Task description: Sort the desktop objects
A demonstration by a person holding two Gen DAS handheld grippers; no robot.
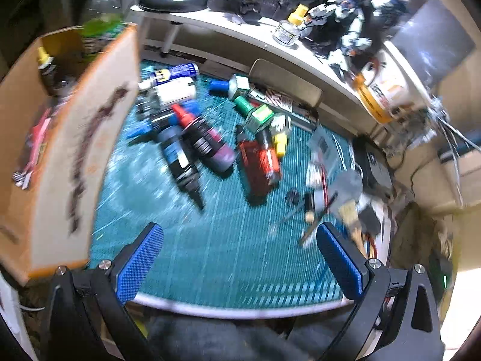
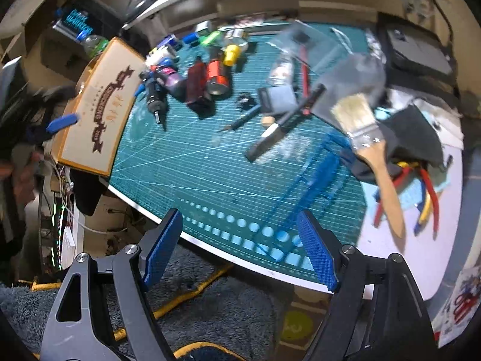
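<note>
The bottles (image 1: 195, 141) lie crowded and touching on the green cutting mat (image 1: 210, 255) beside the cardboard box (image 1: 84, 150), so a careless reach could knock neighbours rolling or pinch two together. The left claw (image 1: 240, 258) and right claw (image 2: 240, 249), tilted steeply down over the desk's near edge, stand spread and empty.

Bottles (image 1: 192, 138) lying jumbled beside cardboard box (image 1: 90, 150)
</note>
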